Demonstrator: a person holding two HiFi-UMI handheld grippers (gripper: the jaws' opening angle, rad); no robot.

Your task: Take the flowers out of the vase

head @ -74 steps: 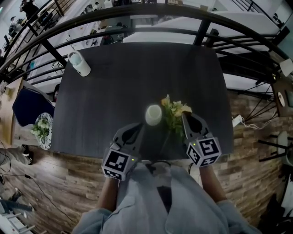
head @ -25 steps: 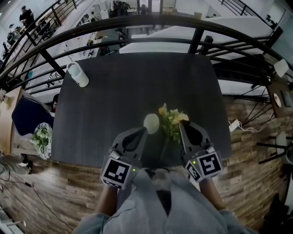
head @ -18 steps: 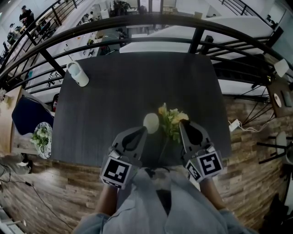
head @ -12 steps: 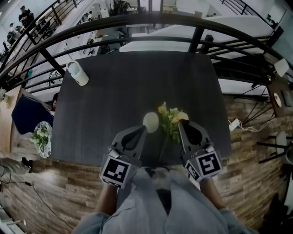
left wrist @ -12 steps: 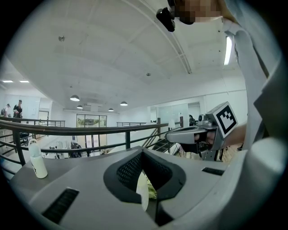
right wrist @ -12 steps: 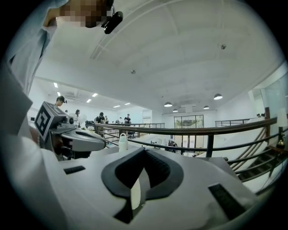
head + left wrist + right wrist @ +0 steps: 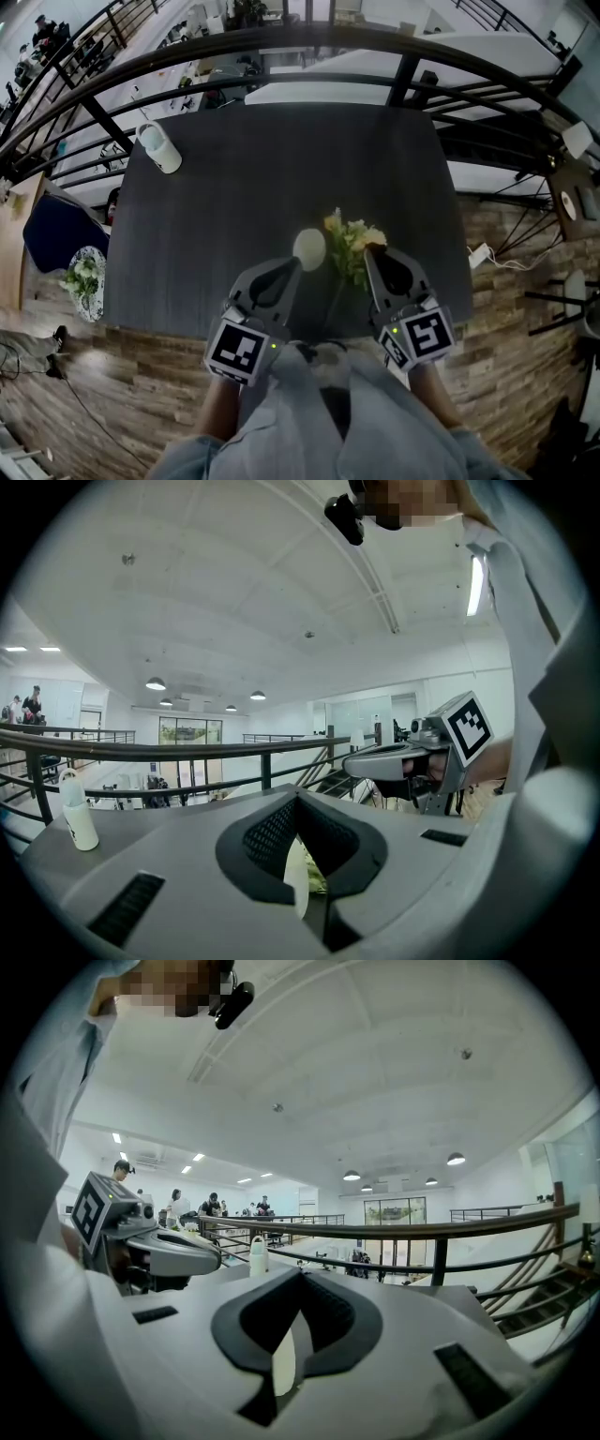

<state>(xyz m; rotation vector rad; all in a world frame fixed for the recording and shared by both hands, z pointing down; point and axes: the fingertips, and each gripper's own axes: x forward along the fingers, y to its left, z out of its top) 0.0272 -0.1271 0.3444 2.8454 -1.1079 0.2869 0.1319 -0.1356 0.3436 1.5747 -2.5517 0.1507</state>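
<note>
**Open up first, then steady and pull straight**

Holding L gripper (image 7: 293,265) and R gripper (image 7: 368,255) low over near edge of table (image 7: 281,159), both w/ jaws pressed together, nothing pinched. Seeing vase (image 7: 309,248) upright just past L tip. Seeing flowers (image 7: 354,242) right beside it, against its white top, blooms just ahead of R tip. Can't tell from above whether stems sit in the mouth or lie outside. Also noting a thin dark line from blooms toward near edge, maybe a stem.

If stems are inside:
- Spread L jaws first, close on vase body low down, pin it to tabletop.
- Spread R jaws, come in btwn blooms and rim, pinch stems as a bunch, not petals.
- Grip light: prob. soft, easy to crush.
- Lift straight along vase axis till stem ends clear the rim.
- Then swing right and lay down well apart from vase.
- Watch for tipping w/ a narrow, prob. light vase.
- Avoid dragging stems sideways against rim.
</note>
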